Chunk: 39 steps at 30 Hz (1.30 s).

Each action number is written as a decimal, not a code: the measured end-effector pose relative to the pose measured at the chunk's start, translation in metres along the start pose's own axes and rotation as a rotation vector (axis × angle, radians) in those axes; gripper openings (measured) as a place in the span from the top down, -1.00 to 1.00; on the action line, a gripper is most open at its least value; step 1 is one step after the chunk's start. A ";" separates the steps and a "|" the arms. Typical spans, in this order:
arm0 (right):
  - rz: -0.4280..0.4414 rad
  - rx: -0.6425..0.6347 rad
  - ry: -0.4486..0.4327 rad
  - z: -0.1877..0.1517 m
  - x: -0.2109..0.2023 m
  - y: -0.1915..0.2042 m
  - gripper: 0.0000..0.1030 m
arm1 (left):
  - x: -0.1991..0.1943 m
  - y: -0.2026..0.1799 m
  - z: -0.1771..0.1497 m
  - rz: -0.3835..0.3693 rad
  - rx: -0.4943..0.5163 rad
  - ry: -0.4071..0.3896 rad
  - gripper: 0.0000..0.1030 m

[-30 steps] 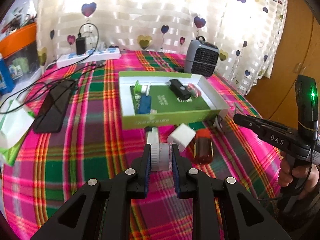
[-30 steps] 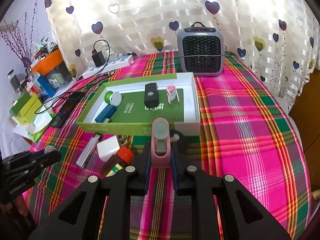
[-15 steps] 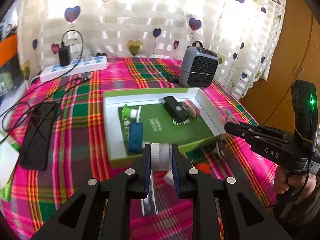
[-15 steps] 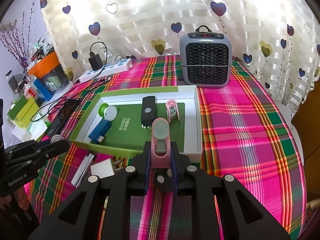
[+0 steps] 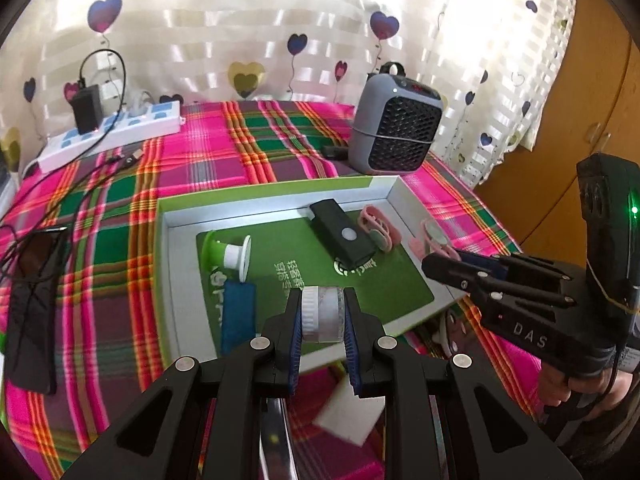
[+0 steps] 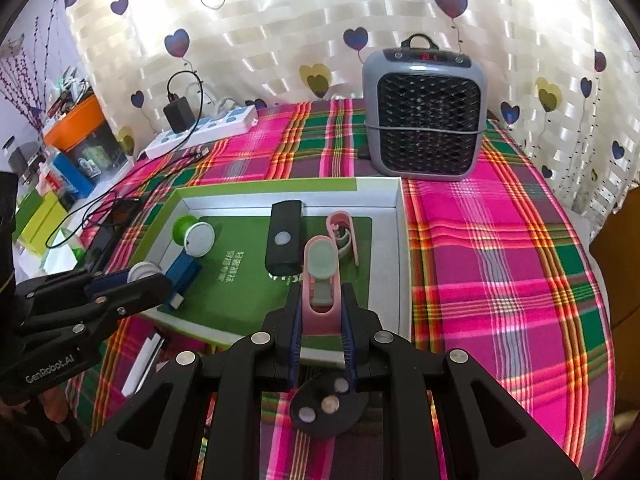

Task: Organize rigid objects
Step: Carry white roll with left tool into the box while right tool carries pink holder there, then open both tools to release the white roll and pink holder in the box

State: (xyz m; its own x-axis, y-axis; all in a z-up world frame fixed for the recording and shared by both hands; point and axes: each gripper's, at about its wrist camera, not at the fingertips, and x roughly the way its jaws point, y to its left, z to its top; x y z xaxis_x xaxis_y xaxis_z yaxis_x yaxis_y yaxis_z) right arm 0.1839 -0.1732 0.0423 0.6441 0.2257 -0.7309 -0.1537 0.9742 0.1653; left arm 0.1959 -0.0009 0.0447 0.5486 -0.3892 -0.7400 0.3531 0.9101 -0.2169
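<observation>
A: Nearest, low centre in the left wrist view, the left gripper [image 5: 322, 316] is clamped on a small white-and-silver cylinder [image 5: 322, 314], maybe a tape roll. It hangs above the near edge of the green-rimmed box [image 5: 280, 196].

B: And the right gripper [image 6: 321, 312], low centre in its own view, is clamped on a pink clip with a grey-green pad [image 6: 321, 276], also above the box's near edge.

A: I'd carry both further over the green insert before letting go. The free patch between the blue case [image 5: 238, 316] and the black device [image 5: 342, 236] looks right for the cylinder.

B: The clip could go beside the other pink clip [image 6: 343, 236], mid-frame. Lower it first, so nothing bounces out.

A: A white block [image 5: 352, 414] lies outside the box, at the bottom of the frame.

B: Beyond, the plaid tablecloth [image 6: 500, 240], then a grey heater [image 6: 424, 116] upper right, a power strip [image 6: 204, 130] upper left, heart-print curtains [image 6: 280, 20] behind.
</observation>
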 end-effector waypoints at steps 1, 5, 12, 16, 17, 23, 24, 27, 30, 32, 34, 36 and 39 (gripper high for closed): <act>0.000 -0.004 0.008 0.001 0.003 0.000 0.65 | 0.005 0.001 0.003 0.002 -0.002 0.007 0.65; -0.002 -0.024 0.036 0.004 0.013 -0.001 0.65 | 0.018 0.006 0.009 0.000 -0.020 0.028 0.65; -0.005 -0.030 0.062 0.006 0.023 -0.007 0.65 | 0.031 0.005 0.014 0.010 -0.008 0.045 0.65; -0.005 -0.034 0.076 0.007 0.028 -0.009 0.65 | 0.040 0.005 0.013 0.021 -0.004 0.063 0.65; -0.005 -0.035 0.079 0.007 0.029 -0.009 0.65 | 0.041 0.005 0.014 0.024 -0.005 0.065 0.65; -0.015 -0.042 0.090 0.007 0.034 -0.009 0.65 | 0.048 0.004 0.013 0.035 0.007 0.076 0.65; -0.015 -0.043 0.093 0.007 0.035 -0.009 0.65 | 0.049 0.004 0.014 0.036 0.007 0.076 0.65; -0.017 -0.045 0.094 0.006 0.036 -0.008 0.64 | 0.052 0.004 0.013 0.041 0.007 0.085 0.65; -0.021 -0.041 0.095 0.006 0.037 -0.010 0.64 | 0.054 0.003 0.012 0.040 0.011 0.090 0.65; -0.020 -0.041 0.096 0.006 0.037 -0.010 0.64 | 0.056 0.002 0.012 0.041 0.013 0.095 0.65; -0.021 -0.041 0.096 0.006 0.037 -0.010 0.64 | 0.056 0.002 0.011 0.041 0.015 0.095 0.65; -0.024 -0.044 0.096 0.006 0.037 -0.010 0.64 | 0.057 0.003 0.011 0.040 0.012 0.095 0.65; -0.025 -0.049 0.093 0.007 0.037 -0.009 0.64 | 0.056 0.003 0.011 0.038 0.007 0.096 0.65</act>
State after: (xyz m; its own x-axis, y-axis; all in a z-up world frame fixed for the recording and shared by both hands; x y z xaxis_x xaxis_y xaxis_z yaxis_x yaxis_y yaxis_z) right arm 0.2141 -0.1733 0.0183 0.5763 0.1976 -0.7930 -0.1764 0.9775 0.1154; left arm 0.2362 -0.0212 0.0093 0.4867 -0.3385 -0.8053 0.3387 0.9229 -0.1832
